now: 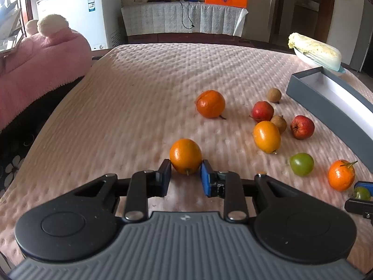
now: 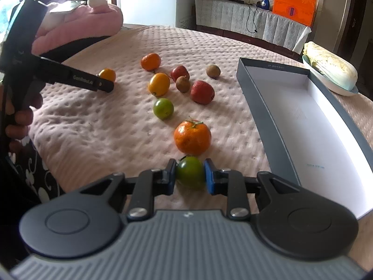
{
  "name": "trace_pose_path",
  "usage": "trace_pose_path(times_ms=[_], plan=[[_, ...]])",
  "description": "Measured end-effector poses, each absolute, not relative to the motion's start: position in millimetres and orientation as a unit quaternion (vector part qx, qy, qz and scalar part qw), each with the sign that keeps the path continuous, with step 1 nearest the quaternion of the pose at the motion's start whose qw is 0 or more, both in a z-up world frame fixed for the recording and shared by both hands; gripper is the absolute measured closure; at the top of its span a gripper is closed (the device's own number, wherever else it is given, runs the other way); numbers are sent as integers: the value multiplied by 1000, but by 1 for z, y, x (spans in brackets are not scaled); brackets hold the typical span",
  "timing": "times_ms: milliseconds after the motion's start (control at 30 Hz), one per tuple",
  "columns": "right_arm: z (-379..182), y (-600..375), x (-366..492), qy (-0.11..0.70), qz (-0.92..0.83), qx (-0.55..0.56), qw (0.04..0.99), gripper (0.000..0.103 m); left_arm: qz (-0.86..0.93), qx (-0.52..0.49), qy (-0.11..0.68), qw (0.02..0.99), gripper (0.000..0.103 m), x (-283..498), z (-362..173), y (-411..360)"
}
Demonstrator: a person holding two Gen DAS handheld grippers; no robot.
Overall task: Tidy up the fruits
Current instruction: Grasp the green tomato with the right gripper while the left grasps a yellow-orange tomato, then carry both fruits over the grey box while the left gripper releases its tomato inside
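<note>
My left gripper (image 1: 185, 166) is shut on a round orange fruit (image 1: 185, 156), which rests on the pink cloth; in the right wrist view that gripper (image 2: 106, 85) reaches in from the left. A dark green fruit (image 2: 190, 171) sits squeezed between the blue pads of my right gripper (image 2: 190, 170), low over the cloth. Just beyond it lies a tangerine (image 2: 192, 137) with a green stem. Further back are a light green fruit (image 2: 163, 108), a yellow oval fruit (image 2: 159, 84), two red fruits (image 2: 202, 92), two brown ones (image 2: 183, 84) and another orange (image 2: 150, 61). The grey box (image 2: 255, 109) on the right has a bare white inside.
A cabbage in a pale bowl (image 2: 331, 70) stands behind the box. A pink plush toy (image 1: 42, 53) lies off the table's left edge. The quilted pink cloth (image 1: 139, 88) covers the whole table. A hand (image 2: 21, 116) holds the left gripper's handle.
</note>
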State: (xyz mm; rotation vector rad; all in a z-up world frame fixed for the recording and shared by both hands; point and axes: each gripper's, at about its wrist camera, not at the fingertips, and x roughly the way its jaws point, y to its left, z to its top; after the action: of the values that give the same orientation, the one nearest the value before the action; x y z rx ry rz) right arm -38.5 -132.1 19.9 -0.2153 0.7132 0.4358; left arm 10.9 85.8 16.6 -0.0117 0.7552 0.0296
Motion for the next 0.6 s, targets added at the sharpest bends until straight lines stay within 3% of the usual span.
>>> trace_pose_path(times_ms=[600], plan=[[56,-166,-39,282,190,-67,938,74,-17,15,315,949,71,0,59,39]])
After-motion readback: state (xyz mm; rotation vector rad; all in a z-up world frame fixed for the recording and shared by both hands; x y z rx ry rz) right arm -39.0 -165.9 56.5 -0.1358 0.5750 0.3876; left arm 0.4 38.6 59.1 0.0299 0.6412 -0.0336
